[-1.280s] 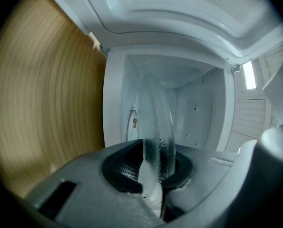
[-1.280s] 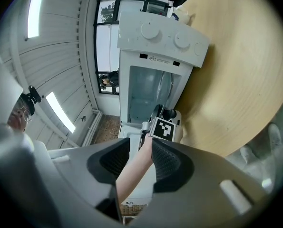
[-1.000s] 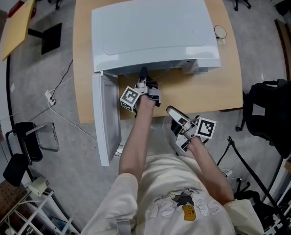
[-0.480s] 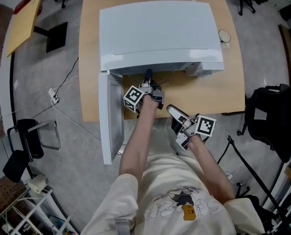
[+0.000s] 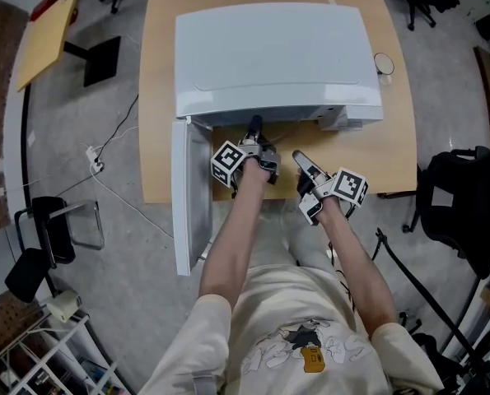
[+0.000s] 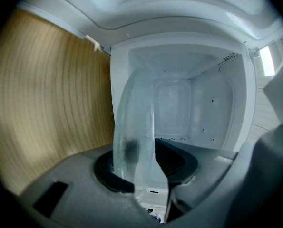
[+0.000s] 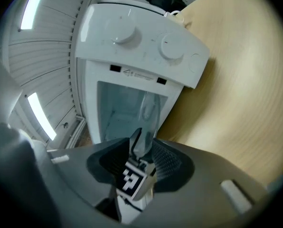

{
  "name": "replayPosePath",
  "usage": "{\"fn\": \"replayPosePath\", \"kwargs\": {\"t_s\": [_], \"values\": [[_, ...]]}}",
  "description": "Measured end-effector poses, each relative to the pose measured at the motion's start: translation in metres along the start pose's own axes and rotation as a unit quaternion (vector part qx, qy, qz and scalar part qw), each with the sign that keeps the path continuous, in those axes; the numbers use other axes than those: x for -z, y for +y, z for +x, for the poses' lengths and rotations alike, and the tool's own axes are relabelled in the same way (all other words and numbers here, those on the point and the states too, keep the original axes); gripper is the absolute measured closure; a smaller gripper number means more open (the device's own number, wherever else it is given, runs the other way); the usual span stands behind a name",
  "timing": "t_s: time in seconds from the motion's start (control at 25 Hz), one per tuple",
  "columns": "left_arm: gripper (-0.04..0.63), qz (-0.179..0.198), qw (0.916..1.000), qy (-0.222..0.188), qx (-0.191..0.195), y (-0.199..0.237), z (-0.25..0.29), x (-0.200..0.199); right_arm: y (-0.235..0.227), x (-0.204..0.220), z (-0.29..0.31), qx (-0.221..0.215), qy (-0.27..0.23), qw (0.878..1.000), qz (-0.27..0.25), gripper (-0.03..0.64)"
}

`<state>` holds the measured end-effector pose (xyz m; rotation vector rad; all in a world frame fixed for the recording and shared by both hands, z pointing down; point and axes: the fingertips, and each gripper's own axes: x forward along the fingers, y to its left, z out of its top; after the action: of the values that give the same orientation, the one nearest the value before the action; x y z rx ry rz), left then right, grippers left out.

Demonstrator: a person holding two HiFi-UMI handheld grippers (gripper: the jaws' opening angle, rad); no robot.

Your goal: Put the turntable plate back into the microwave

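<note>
The white microwave stands on the wooden table with its door swung open to the left. My left gripper reaches into the cavity mouth. In the left gripper view the clear glass turntable plate lies edge-on between the jaws of the left gripper, which are opening. One pad stands apart from the glass. My right gripper hovers open beside it, holding nothing. In the right gripper view the plate shows inside the cavity beyond the left gripper's marker cube.
A small round object sits on the table by the microwave's far right corner. A black chair stands to the right. On the floor at the left are a stool and a cable.
My right gripper has moved from near the person's body forward to the table edge, next to the left gripper. The left gripper has stayed at the cavity mouth.
</note>
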<state>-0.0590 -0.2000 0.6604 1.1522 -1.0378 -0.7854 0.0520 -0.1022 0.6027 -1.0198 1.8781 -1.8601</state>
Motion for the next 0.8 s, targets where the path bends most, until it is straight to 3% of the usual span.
{"fn": "replayPosePath", "kwargs": {"t_s": [0.24, 0.36, 0.68, 0.8], "values": [[0.469, 0.001, 1.0, 0.004, 0.002, -0.001, -0.001, 0.001, -0.037, -0.032, 0.057, 0.048, -0.022, 0.998, 0.023, 0.377], [0.472, -0.001, 1.0, 0.004, 0.005, -0.001, -0.001, 0.001, -0.044, -0.026, 0.073, 0.051, -0.01, 0.998, 0.032, 0.382], [0.476, -0.001, 0.9999, 0.008, 0.007, 0.0, 0.0, 0.001, -0.046, -0.023, 0.083, 0.041, -0.004, 0.999, 0.02, 0.483], [0.477, 0.003, 0.9999, 0.008, 0.009, -0.001, -0.001, 0.0, -0.041, -0.022, 0.085, 0.032, 0.0, 0.999, 0.017, 0.554]]}}
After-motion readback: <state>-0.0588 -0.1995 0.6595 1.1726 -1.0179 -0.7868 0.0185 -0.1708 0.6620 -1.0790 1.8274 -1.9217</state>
